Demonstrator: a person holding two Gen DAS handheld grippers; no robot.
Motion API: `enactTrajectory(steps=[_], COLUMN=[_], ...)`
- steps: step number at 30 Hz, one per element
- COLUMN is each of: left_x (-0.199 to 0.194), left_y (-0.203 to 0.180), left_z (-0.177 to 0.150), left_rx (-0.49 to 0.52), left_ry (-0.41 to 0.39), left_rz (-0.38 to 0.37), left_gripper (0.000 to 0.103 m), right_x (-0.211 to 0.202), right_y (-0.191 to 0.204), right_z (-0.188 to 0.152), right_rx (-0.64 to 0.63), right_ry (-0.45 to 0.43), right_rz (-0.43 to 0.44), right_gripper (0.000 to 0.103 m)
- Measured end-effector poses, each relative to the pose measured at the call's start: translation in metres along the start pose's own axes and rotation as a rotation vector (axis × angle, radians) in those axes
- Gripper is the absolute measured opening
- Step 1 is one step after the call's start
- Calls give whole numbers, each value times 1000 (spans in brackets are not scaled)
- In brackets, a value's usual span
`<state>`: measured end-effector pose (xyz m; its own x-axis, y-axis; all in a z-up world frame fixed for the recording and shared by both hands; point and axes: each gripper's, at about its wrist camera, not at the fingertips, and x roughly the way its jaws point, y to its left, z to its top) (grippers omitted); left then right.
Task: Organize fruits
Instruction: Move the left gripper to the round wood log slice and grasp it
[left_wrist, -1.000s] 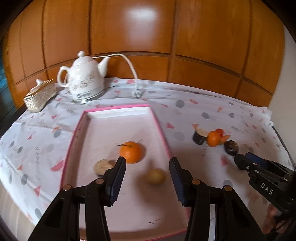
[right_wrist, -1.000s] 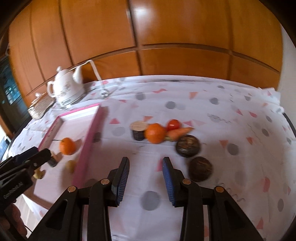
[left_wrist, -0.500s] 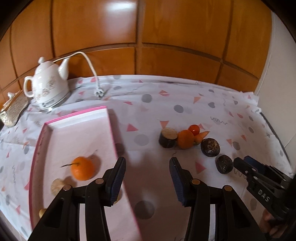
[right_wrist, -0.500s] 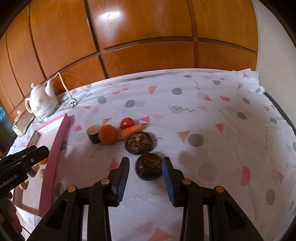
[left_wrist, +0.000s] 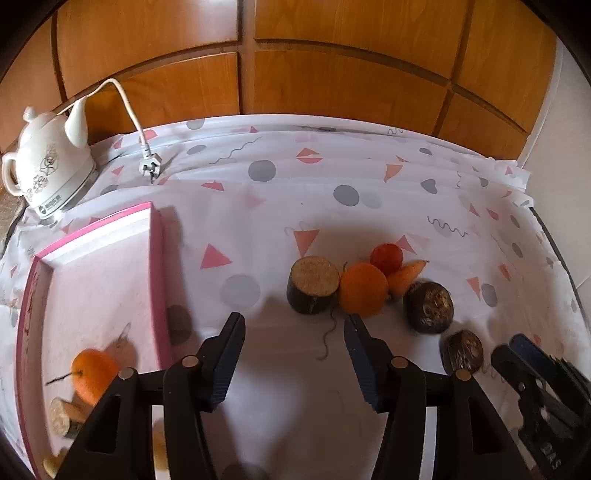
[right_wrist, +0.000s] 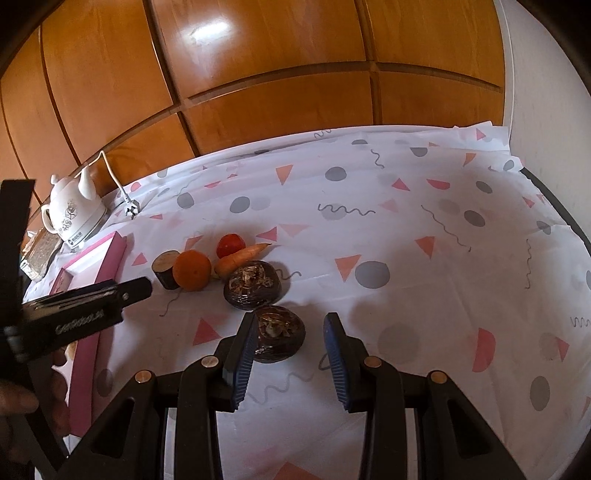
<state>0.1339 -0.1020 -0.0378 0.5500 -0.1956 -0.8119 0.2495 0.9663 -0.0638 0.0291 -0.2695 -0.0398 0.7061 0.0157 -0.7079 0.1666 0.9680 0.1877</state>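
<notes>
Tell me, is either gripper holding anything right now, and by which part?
Nothing is held. The left gripper is open over bare cloth. The right gripper straddles the nearer dark round fruit, its left finger at the fruit's side, the other clear of it.

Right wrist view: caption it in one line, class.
Right gripper open around a dark round fruit on the patterned tablecloth.

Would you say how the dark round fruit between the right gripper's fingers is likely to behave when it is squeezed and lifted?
The dark fruit looks squat and rounded, so it may roll if a finger nudges it off centre. Its skin looks glossy, so the right gripper, open around it, might slip. It sits close to a second dark fruit, which could get bumped.
</notes>
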Motion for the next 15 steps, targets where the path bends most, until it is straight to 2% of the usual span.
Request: enactTrajectory(steps=[7, 15], left_x=[18, 25], left_y=[-2, -1], left_z=[5, 11], left_rx=[-1, -8], left_ry=[14, -12], left_rz=[19, 26], left_gripper=[57, 59], right_x=[6, 8], right_y=[-6, -3], right_z=[-1, 0], right_rx=[16, -20], right_ry=[16, 20], right_rz=[5, 26], right_gripper=[37, 37])
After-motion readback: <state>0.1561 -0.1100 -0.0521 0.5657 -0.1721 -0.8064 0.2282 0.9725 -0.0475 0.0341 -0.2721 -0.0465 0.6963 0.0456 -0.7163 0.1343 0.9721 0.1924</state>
